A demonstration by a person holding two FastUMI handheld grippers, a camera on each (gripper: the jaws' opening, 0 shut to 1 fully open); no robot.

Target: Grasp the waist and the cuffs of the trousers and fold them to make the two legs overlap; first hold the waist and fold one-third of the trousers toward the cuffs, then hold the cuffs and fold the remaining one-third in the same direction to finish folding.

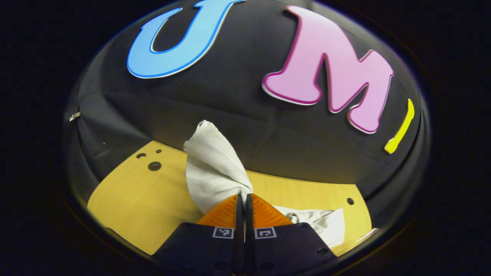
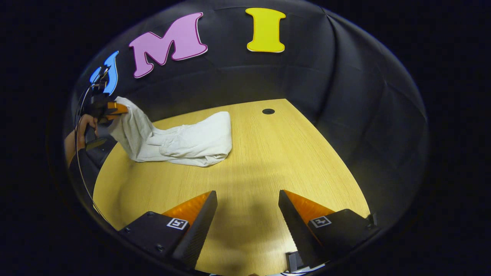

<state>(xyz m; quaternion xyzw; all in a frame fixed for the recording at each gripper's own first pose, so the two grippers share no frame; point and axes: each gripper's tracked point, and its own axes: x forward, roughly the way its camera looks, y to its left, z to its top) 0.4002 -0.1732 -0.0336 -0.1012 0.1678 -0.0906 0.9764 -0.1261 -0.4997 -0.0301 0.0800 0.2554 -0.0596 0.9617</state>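
- Your left gripper [image 1: 244,199] has its fingers pressed together on a bunch of the white trousers [image 2: 184,143], with cloth rising in a peak above the tips; seen from the right gripper view, that end is lifted off the wooden surface [image 2: 268,161] near its left edge.
- The rest of the trousers lies in a rumpled heap on the surface, trailing from your raised left gripper [image 2: 111,109] towards the middle (which end you hold, waist or cuffs, I cannot tell from here).
- Your right gripper [image 2: 247,214] hangs over bare wood with its fingers wide apart and nothing between them, well apart from the garment.
- The step in hand looks like getting hold of both ends, so bring the right gripper to the free end lying on the surface and take a full pinch through both layers, not just an edge.
- Keep the left grip firm and lift only as much as you need; a bunched hold like this can slip if you tug.
- Once both ends are held, draw them apart gently to flatten the cloth before you lay one leg over the other.
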